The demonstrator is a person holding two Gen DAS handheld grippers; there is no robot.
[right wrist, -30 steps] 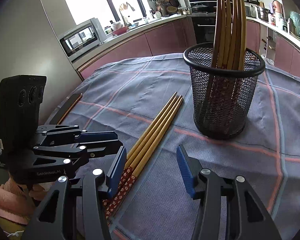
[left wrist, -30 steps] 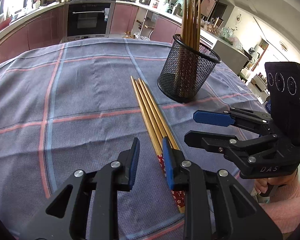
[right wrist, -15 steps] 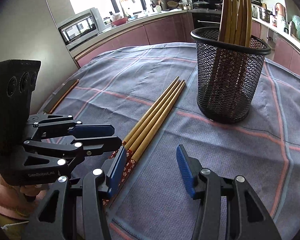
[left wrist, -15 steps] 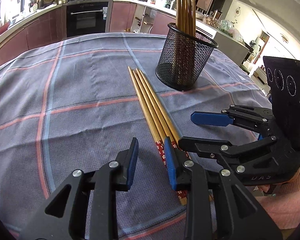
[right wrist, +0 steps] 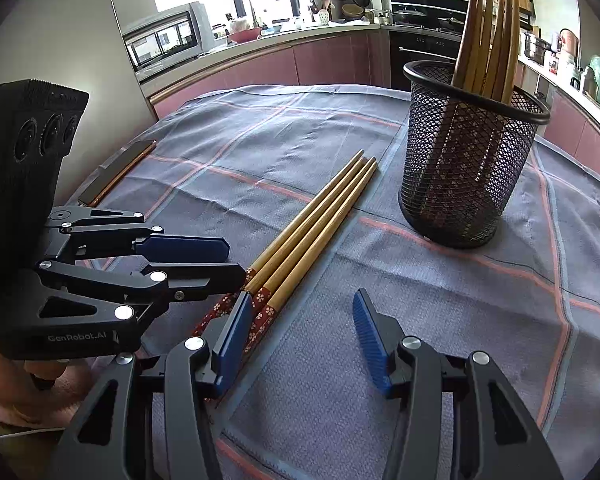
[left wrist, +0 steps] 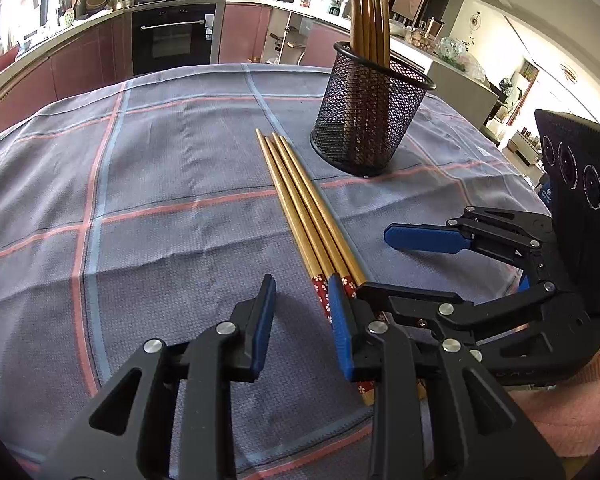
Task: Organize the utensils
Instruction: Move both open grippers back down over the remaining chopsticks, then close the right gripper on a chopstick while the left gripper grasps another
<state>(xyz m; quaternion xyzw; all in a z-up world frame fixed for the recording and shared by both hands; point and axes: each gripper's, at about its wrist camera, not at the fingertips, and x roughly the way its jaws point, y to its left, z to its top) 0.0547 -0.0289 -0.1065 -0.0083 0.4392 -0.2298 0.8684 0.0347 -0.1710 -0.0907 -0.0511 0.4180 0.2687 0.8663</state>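
Note:
Three golden chopsticks point(left wrist: 306, 208) with red flowered ends lie side by side on the grey checked cloth, also in the right wrist view point(right wrist: 312, 224). A black mesh cup point(left wrist: 370, 120) holding several upright chopsticks stands beyond their tips, and shows in the right wrist view point(right wrist: 468, 168). My left gripper point(left wrist: 302, 316) is open and empty, low over the cloth at the chopsticks' red ends, its right finger beside them. My right gripper point(right wrist: 300, 336) is open and empty, just right of the same ends. Each gripper shows in the other's view: the right point(left wrist: 380, 260), the left point(right wrist: 228, 258).
The table point(left wrist: 160, 200) is covered by the grey cloth with pink and blue lines. A dark flat phone-like object point(right wrist: 118, 170) lies at the cloth's left edge. Kitchen counters and an oven stand behind the table.
Both grippers have drawn back and lower toward the chopsticks' red ends, so the mesh cup looks farther away. The left jaws have opened slightly wider. The chopsticks have not moved.

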